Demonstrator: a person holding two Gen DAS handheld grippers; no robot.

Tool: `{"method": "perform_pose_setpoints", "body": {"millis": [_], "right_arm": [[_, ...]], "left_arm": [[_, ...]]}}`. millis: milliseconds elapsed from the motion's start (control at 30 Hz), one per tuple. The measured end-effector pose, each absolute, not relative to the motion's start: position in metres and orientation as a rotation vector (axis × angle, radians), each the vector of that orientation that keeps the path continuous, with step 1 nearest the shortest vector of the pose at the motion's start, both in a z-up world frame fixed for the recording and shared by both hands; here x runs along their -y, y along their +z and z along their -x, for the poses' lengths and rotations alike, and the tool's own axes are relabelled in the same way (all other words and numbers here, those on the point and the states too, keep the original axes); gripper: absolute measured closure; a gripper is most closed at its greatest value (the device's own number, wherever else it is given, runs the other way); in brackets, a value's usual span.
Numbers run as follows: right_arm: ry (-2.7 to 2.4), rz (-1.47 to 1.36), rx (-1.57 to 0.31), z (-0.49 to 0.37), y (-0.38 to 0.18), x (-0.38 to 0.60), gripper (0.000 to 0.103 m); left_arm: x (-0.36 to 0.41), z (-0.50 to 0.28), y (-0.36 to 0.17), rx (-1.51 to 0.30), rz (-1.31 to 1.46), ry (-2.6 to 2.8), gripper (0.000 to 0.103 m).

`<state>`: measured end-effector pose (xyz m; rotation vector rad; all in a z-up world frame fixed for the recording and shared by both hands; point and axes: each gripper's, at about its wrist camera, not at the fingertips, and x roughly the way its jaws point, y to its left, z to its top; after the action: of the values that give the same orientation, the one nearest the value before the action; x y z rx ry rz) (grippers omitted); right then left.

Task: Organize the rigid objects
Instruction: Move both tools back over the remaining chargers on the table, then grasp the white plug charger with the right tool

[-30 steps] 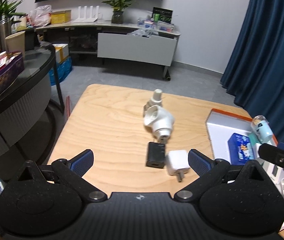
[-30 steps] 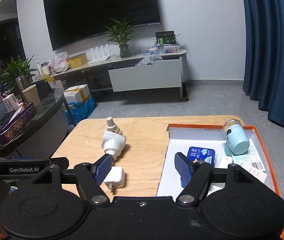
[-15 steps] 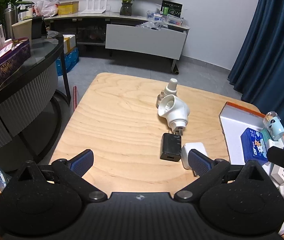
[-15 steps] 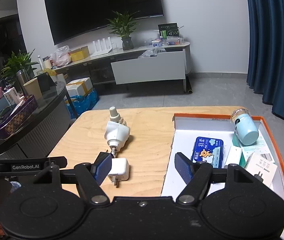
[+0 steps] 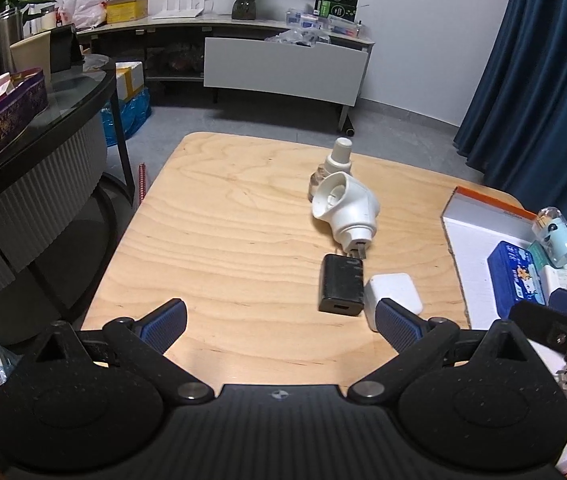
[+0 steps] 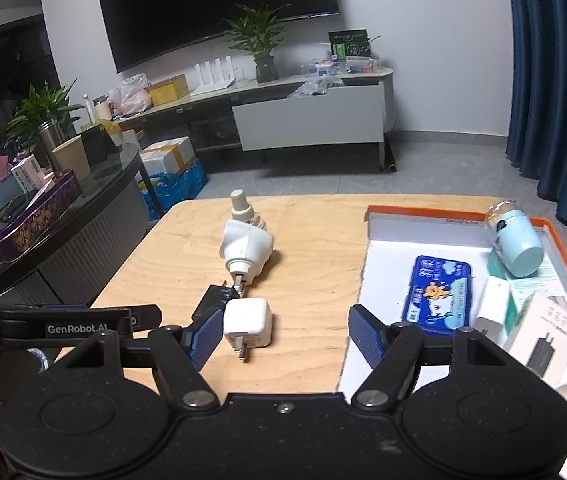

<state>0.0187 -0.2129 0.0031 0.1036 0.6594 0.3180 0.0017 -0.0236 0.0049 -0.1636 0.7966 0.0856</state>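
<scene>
Both grippers empty, fingers spread wide: left gripper (image 5: 281,320), right gripper (image 6: 281,334). White charger (image 6: 247,322) on the table (image 5: 223,240), touching black charger (image 5: 341,288). Plug-in diffuser (image 5: 345,210) just behind. Box (image 6: 387,248) to the right.

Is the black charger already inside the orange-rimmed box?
No, the black charger lies on the wooden table, left of the box.
</scene>
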Motion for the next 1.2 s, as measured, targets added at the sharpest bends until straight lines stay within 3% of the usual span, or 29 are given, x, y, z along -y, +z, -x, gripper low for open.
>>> {"method": "perform_pose_setpoints", "body": {"millis": [467,667,800,1200], "right_arm": [[0.386,-0.026,-0.769,-0.065,-0.04,0.16,0.021],[0.369,0.013,-0.796,-0.086,-0.057,0.144,0.032],[0.362,0.037,-0.805,-0.092,-0.065,0.14,0.051],[0.306,-0.03,-0.727,-0.064,-0.039,0.186,0.052]], "left_arm": [[-0.006,-0.005,0.001,-0.798,0.185,0.138,0.0],[-0.012,-0.009,-0.004,-0.807,0.194,0.131,0.0],[-0.006,-0.014,-0.008,-0.812,0.188,0.102,0.0],[0.036,-0.049,-0.027,-0.8,0.172,0.009,0.003]]}}
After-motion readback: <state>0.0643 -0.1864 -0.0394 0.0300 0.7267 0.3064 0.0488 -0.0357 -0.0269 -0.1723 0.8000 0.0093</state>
